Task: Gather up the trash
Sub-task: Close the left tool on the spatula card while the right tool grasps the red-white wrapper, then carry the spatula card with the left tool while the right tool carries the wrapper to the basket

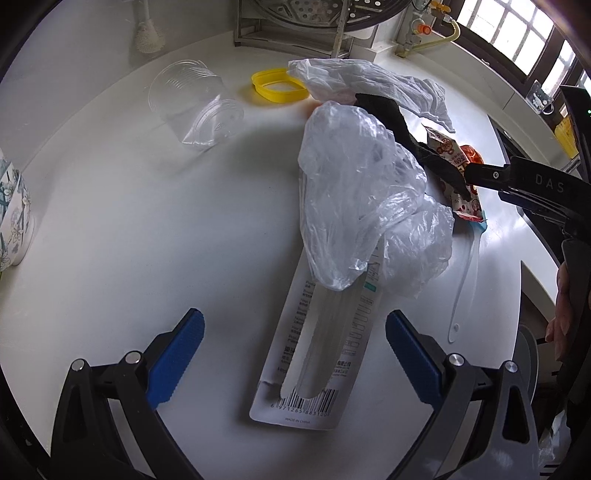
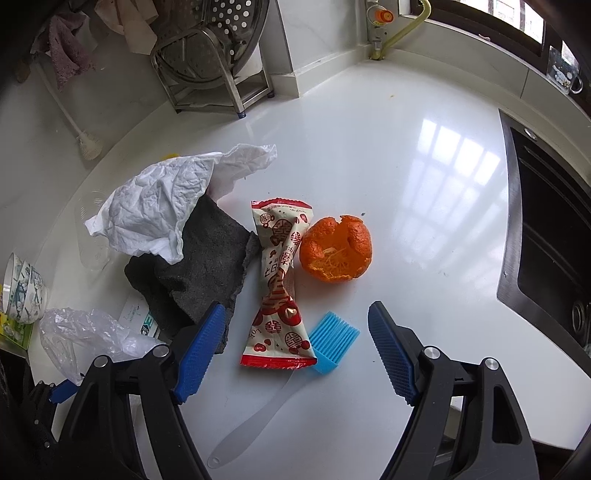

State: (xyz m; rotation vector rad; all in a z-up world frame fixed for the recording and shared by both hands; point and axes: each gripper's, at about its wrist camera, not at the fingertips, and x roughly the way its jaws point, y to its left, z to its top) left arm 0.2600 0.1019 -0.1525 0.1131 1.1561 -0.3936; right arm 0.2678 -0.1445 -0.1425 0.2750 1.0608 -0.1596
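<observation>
Both the left tool (image 1: pixel 293 354) and right tool (image 2: pixel 297 345) gaped wide, empty, over a twisted red-and-cream snack wrapper (image 2: pixel 279 288) and hollow orange peel (image 2: pixel 335 249) on the counter (image 2: pixel 424 192).

Daylight from windows (image 1: pixel 517 33) glares on the counter (image 2: pixel 454 173); fisheye edges bend, perhaps slightly soft.

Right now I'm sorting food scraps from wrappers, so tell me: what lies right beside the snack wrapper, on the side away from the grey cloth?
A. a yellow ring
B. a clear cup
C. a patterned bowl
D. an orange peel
D: the orange peel sits against the wrapper, opposite the grey cloth.
</observation>
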